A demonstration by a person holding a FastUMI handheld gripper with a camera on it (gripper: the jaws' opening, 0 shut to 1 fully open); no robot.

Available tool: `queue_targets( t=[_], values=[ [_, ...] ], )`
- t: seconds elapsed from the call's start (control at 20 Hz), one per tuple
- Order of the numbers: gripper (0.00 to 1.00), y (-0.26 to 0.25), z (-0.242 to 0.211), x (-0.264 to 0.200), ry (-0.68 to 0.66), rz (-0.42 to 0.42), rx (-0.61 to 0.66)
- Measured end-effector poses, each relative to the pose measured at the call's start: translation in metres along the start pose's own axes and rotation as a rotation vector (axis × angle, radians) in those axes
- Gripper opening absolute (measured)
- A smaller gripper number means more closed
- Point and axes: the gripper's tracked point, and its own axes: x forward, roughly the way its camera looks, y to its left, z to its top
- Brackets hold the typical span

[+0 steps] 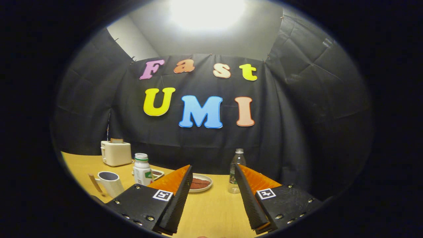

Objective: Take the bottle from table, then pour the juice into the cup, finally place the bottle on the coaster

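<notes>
nothing looks done yet: the claw (213, 185) is spread wide and empty over the counter (211, 211), the white bottle (142, 169) stands untouched beside the cup (110, 182), so grasping, pouring and placing all remain.

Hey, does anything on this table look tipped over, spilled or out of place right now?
Nothing stands out. The white juice bottle and the clear bottle both stand upright and capped, the mug is upright, and the wooden table looks dry. The tongs hang open above it, holding nothing.
</notes>
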Motion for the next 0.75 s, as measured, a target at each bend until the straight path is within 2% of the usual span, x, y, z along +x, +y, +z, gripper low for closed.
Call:
queue_targets(
  t=[0.45, 0.6, 0.75],
  values=[
    [0.78, -0.075, -0.051, -0.021, 0.045, -0.051, 0.094],
    [0.78, -0.081, -0.062, -0.025, 0.064, -0.060, 0.126],
    [0.78, -0.081, -0.087, -0.029, 0.162, -0.057, 0.145]
  ],
)
